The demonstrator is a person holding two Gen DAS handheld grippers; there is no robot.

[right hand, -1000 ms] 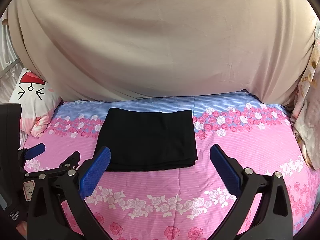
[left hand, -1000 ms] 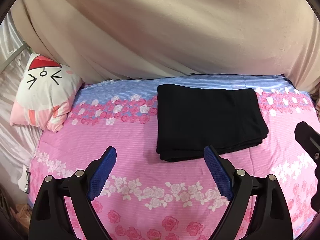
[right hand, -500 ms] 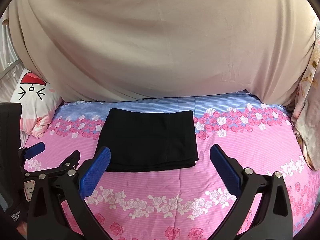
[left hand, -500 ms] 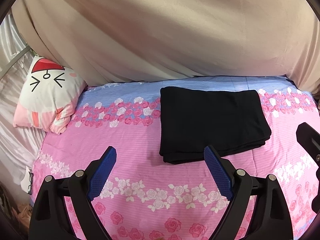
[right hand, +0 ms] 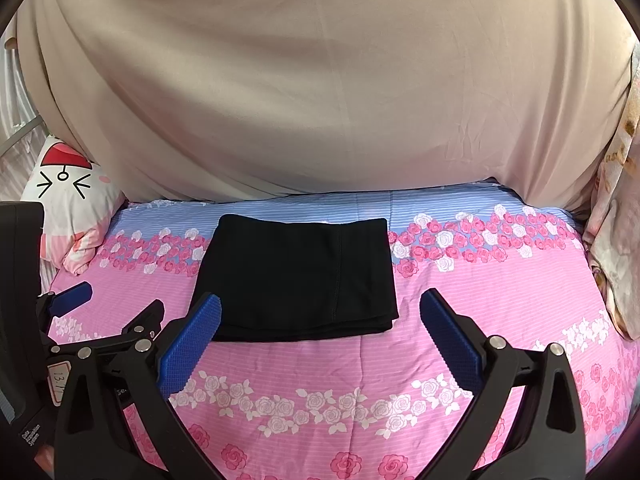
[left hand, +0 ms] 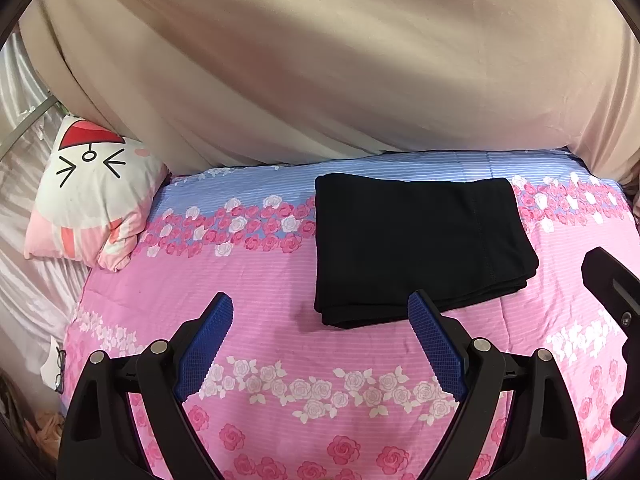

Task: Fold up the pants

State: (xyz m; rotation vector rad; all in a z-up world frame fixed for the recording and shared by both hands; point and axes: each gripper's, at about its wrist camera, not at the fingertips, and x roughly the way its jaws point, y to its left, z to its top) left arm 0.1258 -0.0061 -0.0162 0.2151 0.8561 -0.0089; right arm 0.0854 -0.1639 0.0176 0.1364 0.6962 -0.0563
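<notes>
Folded pants lie flat on the bed toward its far edge, a pillow sits at the bed's left end, a draped sheet hangs behind, and both grippers hover in front, left gripper beside right gripper.

Two grippers, both matte black plastic, alike in build. Left gripper: forked black arms, each ending in a blue pad with a fine waffle grid; round silver screws at the pivots, two per arm. Right gripper: same black arms, same blue gridded pads, same silver screw heads. Seen from the right wrist, on the left gripper's body: a white label with handwritten digits, partly hidden, and small white print low on the housing, too small to read. Seen from the left wrist, at the right edge: a black housing with a slot and one small screw.
</notes>
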